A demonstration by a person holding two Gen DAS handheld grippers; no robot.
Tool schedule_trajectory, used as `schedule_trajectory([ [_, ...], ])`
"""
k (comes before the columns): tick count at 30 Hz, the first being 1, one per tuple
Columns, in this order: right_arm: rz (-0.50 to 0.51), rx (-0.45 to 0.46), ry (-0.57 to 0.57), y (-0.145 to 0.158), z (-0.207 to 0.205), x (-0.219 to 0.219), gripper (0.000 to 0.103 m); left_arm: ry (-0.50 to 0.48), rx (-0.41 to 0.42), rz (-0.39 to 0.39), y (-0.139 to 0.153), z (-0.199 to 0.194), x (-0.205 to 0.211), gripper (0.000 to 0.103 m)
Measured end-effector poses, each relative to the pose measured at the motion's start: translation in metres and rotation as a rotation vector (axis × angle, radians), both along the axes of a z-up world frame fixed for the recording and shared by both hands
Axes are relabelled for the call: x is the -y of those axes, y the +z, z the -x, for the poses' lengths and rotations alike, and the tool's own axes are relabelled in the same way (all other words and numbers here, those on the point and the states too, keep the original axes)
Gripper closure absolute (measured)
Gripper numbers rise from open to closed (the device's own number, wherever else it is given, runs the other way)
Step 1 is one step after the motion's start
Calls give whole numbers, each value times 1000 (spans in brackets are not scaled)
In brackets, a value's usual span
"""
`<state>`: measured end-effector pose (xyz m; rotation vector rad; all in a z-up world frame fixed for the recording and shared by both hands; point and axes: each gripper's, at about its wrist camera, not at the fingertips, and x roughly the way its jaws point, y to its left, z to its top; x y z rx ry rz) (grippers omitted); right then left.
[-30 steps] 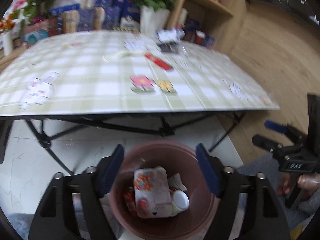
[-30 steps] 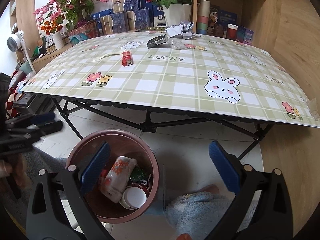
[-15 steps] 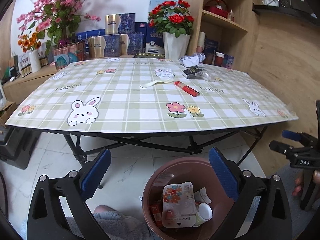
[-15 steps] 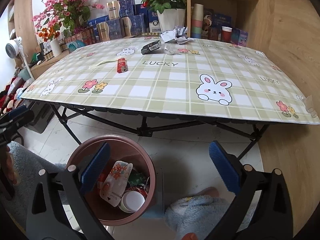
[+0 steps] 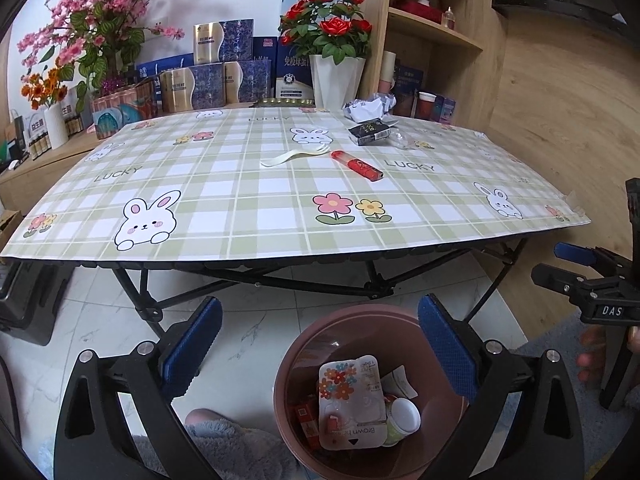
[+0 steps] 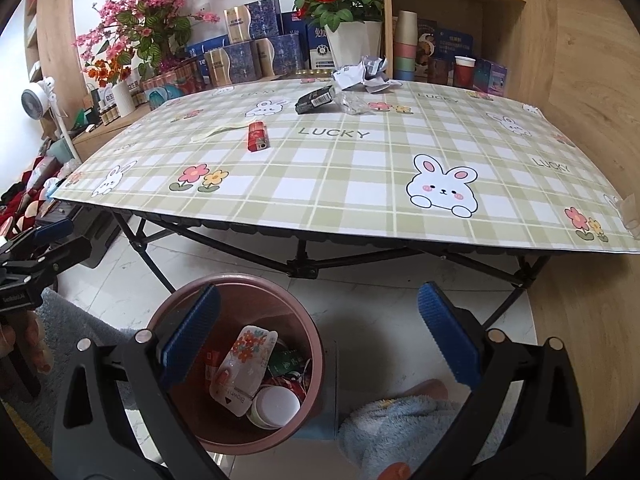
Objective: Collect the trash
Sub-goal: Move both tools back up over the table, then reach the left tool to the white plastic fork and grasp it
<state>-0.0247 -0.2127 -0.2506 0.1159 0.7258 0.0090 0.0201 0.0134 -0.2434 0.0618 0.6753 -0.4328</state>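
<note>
A brown trash bin (image 5: 360,309) stands on the floor in front of the table; in it lie a flowered packet (image 5: 349,400) and a white cup (image 5: 405,416). My left gripper (image 5: 319,302) hangs open and holds nothing, to the left of and above the bin. My right gripper (image 6: 320,288) is open and holds nothing, with the bin (image 6: 240,279) under its left finger. On the checked tablecloth lie a red lighter (image 5: 356,165), a white plastic fork (image 5: 294,155), a black box (image 5: 370,133), clear wrap (image 5: 400,141) and crumpled paper (image 5: 370,106).
The folding table (image 5: 280,248) has black crossed legs close behind the bin. Vases of flowers, boxes and a wooden shelf (image 5: 436,36) line the far side. A person's feet in fluffy slippers (image 6: 400,420) rest beside the bin. A fan (image 6: 38,98) stands at the left.
The left gripper has drawn back from right over the bin, tilted up and shifted left, and its jaws have spread wider. The right gripper has kept still.
</note>
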Motion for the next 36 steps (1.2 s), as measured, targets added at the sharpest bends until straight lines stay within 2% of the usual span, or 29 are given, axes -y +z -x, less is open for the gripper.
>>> schedule_trajectory([
  [6,-72,1,16,3,-9,7,6,-12,-10,9,6,-8,-1,7],
  [11,-89,-3,39,12,-30,9,6,-27,36,-13,26,-31,-7,7],
  [15,-101,-21,28,19,-60,13,6,-43,39,-27,45,-71,-11,7],
  [19,-108,-39,17,23,-91,13,6,-81,61,-98,60,-116,-2,7],
  [24,-86,-61,-18,22,-126,10,6,-174,32,-200,53,-181,25,7],
  [25,-86,-60,-17,22,-131,10,6,-197,18,-238,46,-199,34,11],
  [26,-88,-60,-13,22,-138,8,6,-219,-2,-253,40,-212,39,21],
  [28,-89,-62,0,23,-147,6,6,-252,-35,-284,29,-234,51,29],
  [33,-126,-85,23,19,-168,6,6,-327,-46,-353,9,-262,74,33],
  [36,-142,-97,31,16,-177,5,6,-371,-60,-397,-5,-269,84,45],
])
